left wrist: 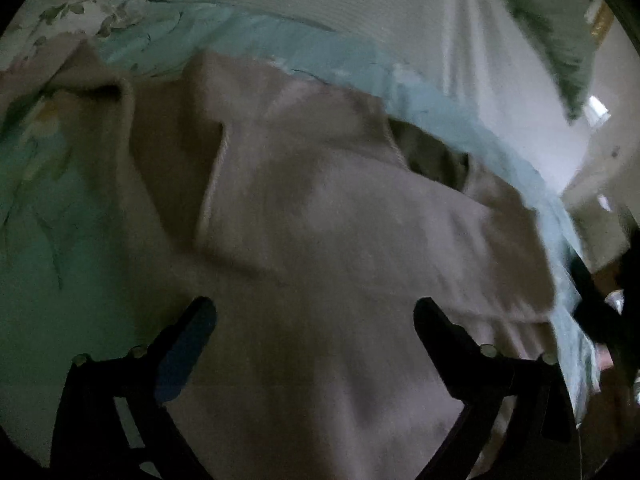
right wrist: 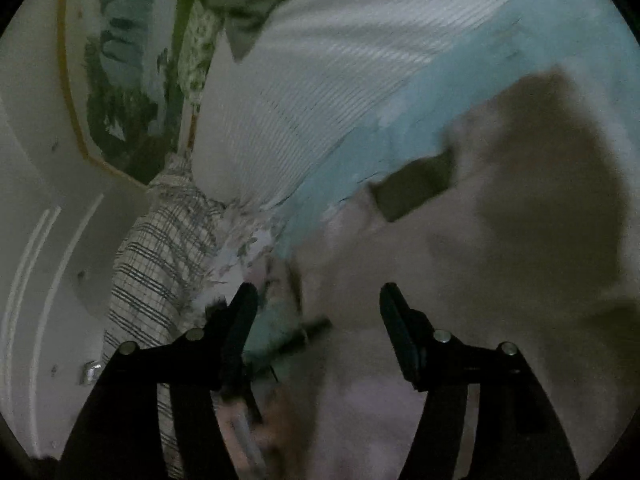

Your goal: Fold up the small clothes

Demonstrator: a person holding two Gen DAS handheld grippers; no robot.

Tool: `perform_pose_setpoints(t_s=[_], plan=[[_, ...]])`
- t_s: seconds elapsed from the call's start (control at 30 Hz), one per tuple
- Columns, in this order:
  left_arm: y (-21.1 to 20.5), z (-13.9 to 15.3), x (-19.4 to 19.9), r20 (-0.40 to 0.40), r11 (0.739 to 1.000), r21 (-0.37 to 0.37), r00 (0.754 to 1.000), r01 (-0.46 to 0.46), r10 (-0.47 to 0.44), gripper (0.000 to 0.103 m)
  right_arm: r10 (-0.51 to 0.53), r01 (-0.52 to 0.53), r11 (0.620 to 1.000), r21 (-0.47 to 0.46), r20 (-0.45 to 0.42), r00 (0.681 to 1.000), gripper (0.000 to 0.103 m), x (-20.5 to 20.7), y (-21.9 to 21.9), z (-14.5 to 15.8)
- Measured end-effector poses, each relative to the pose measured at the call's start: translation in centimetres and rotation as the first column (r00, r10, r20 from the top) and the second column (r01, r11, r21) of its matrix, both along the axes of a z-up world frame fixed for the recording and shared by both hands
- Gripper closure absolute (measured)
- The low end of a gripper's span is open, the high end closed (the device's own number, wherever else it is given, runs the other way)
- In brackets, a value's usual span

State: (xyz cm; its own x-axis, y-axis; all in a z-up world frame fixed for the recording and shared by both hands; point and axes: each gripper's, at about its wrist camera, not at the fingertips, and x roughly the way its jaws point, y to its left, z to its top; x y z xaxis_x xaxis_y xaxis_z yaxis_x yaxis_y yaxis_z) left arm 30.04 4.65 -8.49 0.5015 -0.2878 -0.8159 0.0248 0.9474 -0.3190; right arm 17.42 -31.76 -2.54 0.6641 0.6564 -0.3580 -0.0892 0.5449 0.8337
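A: What does the left wrist view give that the right one doesn't?

B: Near the lens, the left gripper (left wrist: 314, 312) stands wide open over the beige garment (left wrist: 320, 208), with nothing between its fingers. Beyond them the cloth shows a folded flap with a stitched edge, and a darker opening farther back.

A: And the right side?

B: The right gripper (right wrist: 316, 300) is also spread wide and holds nothing; its fingers hang above the garment's edge. Only this view shows the checked cloth (right wrist: 160, 264) just left of the fingers, and, farther off, the framed picture (right wrist: 116, 80) on the wall.

A: The surface?

B: A bed. The garment lies on a pale blue floral sheet (left wrist: 248, 44), with a white ribbed blanket (right wrist: 320, 92) behind it and a green pillow (left wrist: 556, 40) at the far end.

A: How does the garment look?

B: Soft, rumpled, partly doubled over. Both views are dim and blurred, so I can't tell what kind of garment it is.
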Motion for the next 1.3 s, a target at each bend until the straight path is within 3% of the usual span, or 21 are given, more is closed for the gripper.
perform_pose_setpoints(t_s=[0.1,0.17,0.27,0.33,0.4,0.57,0.7,0.77,0.8,0.83,0.87,1.0,1.07,1.1,1.13,1.3], plan=[[-0.3,0.4,2.0,0.023,0.997,0.074,0.999,-0.037,0.035,0.01,-0.128,0.123,0.982,-0.144,-0.031,0.991,0.037,-2.1,-3.9,-0.7],[-0.6,1.1,2.3,0.068,0.998,0.068,0.998,-0.01,0.005,0.01,-0.192,0.179,0.97,-0.166,-0.065,0.979,0.037,-2.0,-6.7,-1.7],[-3.3,1.9,2.5,0.117,0.99,0.131,0.99,0.059,-0.074,0.011,-0.245,0.222,0.953,-0.204,-0.093,0.965,0.037,-0.8,-9.5,-2.5],[-4.3,1.9,2.9,0.143,0.971,0.239,0.987,0.03,-0.066,0.014,-0.269,0.236,0.944,-0.232,-0.119,0.956,0.037,0.0,-10.7,-2.7],[-3.6,2.2,3.3,0.172,0.959,0.282,0.985,-0.02,-0.03,0.013,-0.276,0.248,0.943,-0.221,-0.107,0.955,0.037,0.1,-11.6,-2.5],[1.6,1.9,5.0,0.156,0.974,0.217,0.987,-0.06,0.026,0.011,-0.251,0.224,0.95,-0.217,-0.106,0.962,0.037,0.1,-10.7,-2.9],[2.6,-0.4,7.5,0.045,0.989,0.138,0.997,0.051,-0.058,0.013,-0.206,0.181,0.965,-0.189,-0.124,0.971,0.037,0.3,-9.3,-3.9],[2.1,-1.2,8.3,0.017,0.988,0.132,0.996,0.082,-0.085,0.03,-0.189,0.162,0.967,-0.196,-0.127,0.974,0.037,0.3,-8.6,-4.0],[1.9,-1.3,8.2,0.016,0.986,0.14,0.996,0.088,-0.091,0.046,-0.186,0.159,0.967,-0.2,-0.125,0.974,0.037,0.2,-8.4,-3.9],[1.6,-1.2,8.0,0.029,0.984,0.153,0.995,0.089,-0.094,0.055,-0.183,0.156,0.967,-0.2,-0.124,0.975,0.037,0.1,-8.2,-3.9],[1.5,-1.0,7.8,0.044,0.984,0.154,0.994,0.093,-0.1,0.057,-0.181,0.154,0.968,-0.198,-0.124,0.976,0.037,0.1,-8.1,-3.9],[1.1,-0.2,6.2,0.094,0.981,0.176,0.991,0.08,-0.098,0.049,-0.175,0.15,0.969,-0.197,-0.117,0.978,0.037,-0.2,-7.8,-3.7],[1.1,-0.1,5.6,0.11,0.982,0.172,0.989,0.075,-0.095,0.054,-0.174,0.15,0.97,-0.193,-0.118,0.978,0.037,-0.3,-7.6,-3.8],[1.0,-0.1,5.4,0.116,0.983,0.166,0.988,0.081,-0.101,0.065,-0.175,0.151,0.97,-0.192,-0.12,0.977,0.037,-0.4,-7.6,-3.8],[1.1,0.1,5.1,0.124,0.983,0.169,0.988,0.075,-0.097,0.069,-0.176,0.151,0.97,-0.191,-0.122,0.977,0.037,-0.3,-7.5,-3.8],[1.1,0.9,2.8,0.206,0.987,0.135,0.972,0.088,-0.115,0.072,-0.17,0.143,0.972,-0.188,-0.135,0.976,0.037,-0.2,-7.0,-4.2]])
